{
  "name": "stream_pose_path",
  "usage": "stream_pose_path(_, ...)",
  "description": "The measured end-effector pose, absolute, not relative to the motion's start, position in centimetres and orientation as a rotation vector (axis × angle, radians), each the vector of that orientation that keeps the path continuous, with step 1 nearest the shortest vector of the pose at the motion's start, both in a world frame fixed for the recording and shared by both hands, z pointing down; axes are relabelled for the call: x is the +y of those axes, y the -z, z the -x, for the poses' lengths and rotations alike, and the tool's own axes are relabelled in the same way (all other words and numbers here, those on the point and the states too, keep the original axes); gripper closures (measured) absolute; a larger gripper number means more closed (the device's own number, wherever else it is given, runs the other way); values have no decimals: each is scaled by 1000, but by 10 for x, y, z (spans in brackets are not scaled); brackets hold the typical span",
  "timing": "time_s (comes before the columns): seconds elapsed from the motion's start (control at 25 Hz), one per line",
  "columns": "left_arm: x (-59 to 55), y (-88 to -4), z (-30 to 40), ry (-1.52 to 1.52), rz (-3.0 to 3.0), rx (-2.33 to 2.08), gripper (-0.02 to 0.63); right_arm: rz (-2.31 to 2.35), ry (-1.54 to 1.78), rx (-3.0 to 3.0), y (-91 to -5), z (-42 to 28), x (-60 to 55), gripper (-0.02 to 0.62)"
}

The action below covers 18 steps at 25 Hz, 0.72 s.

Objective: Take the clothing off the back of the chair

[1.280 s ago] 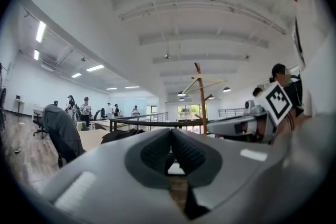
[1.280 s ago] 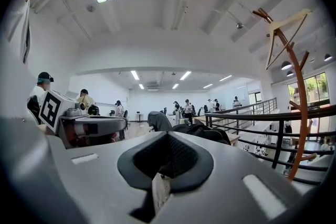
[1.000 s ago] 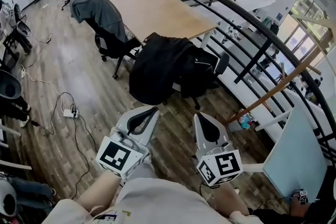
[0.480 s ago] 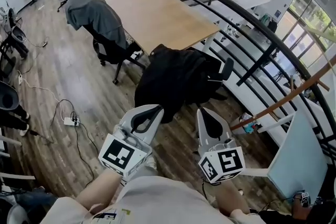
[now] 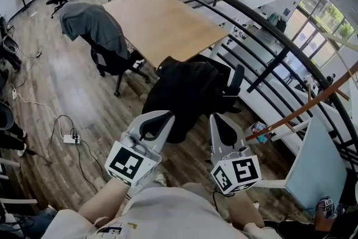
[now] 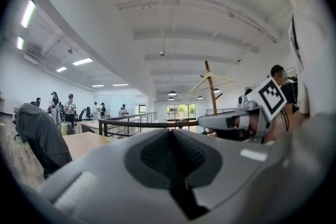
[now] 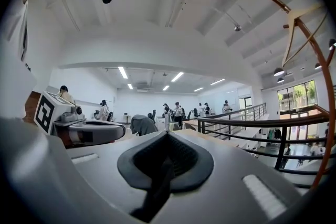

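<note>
You have stepped closer, so the black fabric clothing [image 5: 184,92] draped over the back of the black swivel office chair [image 5: 234,76] now lies just ahead of your grippers, beside the light wooden table [image 5: 162,22]. Your left gripper [image 5: 159,118] and right gripper [image 5: 220,120] point level, side by side, each with its jaws pressed together on nothing.

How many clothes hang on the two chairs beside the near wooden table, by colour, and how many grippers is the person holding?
Black garment: 1
Grey garment: 1
Grippers: 2, the left gripper and the right gripper
Total: 4
</note>
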<state>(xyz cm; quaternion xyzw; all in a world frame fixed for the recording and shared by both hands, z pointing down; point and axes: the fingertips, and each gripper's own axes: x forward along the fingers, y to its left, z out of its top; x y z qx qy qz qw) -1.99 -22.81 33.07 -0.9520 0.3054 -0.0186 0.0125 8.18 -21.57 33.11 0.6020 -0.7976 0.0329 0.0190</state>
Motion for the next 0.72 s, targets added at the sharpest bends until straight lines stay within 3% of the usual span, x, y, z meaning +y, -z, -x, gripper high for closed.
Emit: stream_pose_path(0.72,-250,-332,-17,46,2934,1116,589,-1809,-191,-2531,-339,-140,-237,595)
